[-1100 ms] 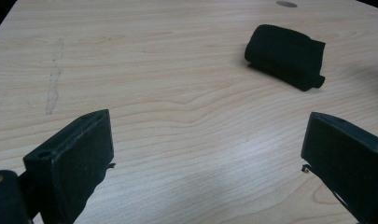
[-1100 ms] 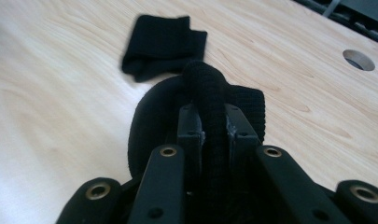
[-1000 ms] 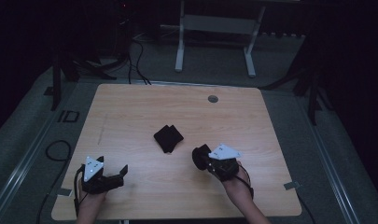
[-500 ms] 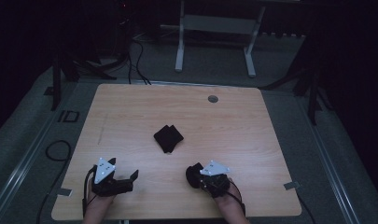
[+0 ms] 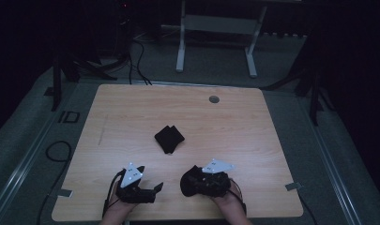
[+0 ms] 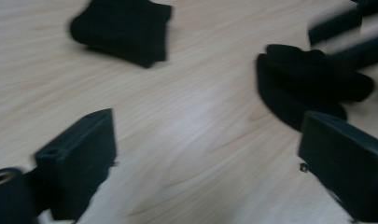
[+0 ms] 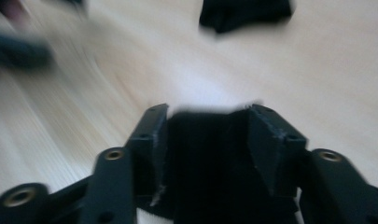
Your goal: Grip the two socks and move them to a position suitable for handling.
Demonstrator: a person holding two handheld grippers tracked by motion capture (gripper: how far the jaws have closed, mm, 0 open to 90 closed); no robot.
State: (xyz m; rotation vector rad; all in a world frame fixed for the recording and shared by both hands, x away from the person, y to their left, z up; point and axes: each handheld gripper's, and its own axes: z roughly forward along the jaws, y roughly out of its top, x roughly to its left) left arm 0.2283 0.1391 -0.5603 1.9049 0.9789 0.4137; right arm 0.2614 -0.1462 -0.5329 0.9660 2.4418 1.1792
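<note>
Bench: a light wooden bench with a small round grey insert near its far edge; dark floor and cables around it.

Folded black cloth: a black cloth lies folded near the middle of the bench, well apart from both grippers. It also appears at the top of the left gripper view and at the top of the right gripper view.

Second black cloth: another piece of black cloth sits at the near edge of the bench, at the tip of the right gripper. In the left gripper view it is a dark bunched heap lying on the wood. In the right gripper view it fills the gap between the two jaws.

Right gripper: the right gripper lies low over the bench near the front edge, pointing toward the left gripper. Its jaws have just been opening, with the second cloth between them; whether the pads press on the cloth, I cannot tell through the blur.

Left gripper: the left gripper is at the near edge, left of the right gripper and pointing toward it. Its jaws are spread wide with only bare wood between them.

Hands: the person's hands come in from the bottom edge, one behind each gripper.
</note>
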